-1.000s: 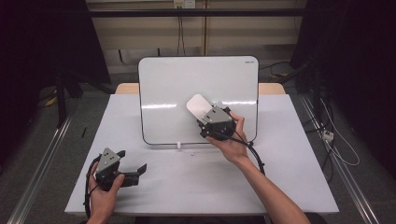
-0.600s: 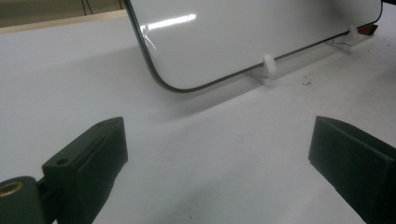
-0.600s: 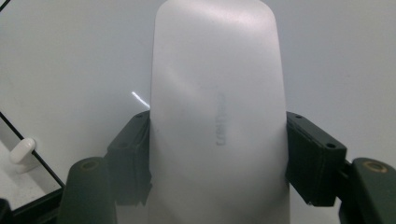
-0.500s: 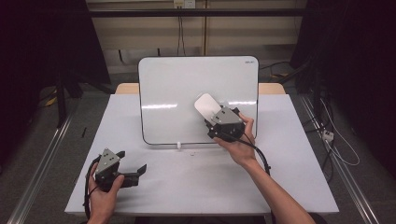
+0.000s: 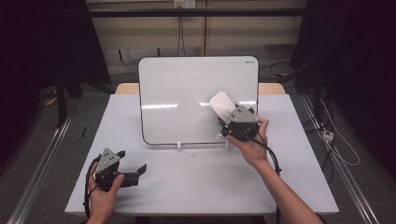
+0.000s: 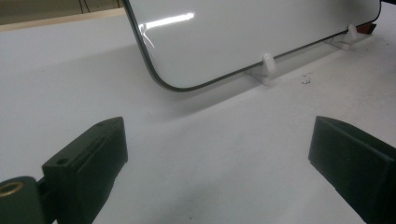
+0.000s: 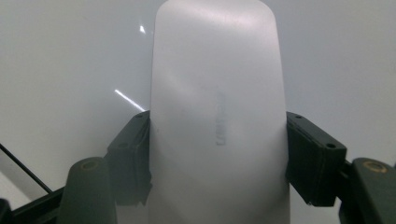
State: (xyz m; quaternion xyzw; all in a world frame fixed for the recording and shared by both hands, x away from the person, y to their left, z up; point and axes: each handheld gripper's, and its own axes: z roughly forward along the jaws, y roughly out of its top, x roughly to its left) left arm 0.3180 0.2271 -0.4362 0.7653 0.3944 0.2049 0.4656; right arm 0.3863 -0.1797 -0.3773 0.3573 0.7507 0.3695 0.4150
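Change: right gripper has carried the white eraser rightward across the whiteboard
Right fingers: clamped on eraser's sides (pad faces the board)
Left gripper: fingers apart, empty, resting low on desk
Technique: press flat, use even overlapping strokes, avoid tipping the board

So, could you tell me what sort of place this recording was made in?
Probably a lab recording station: a white table with a propped whiteboard, dark curtains on both sides, and loose cables on the floor.
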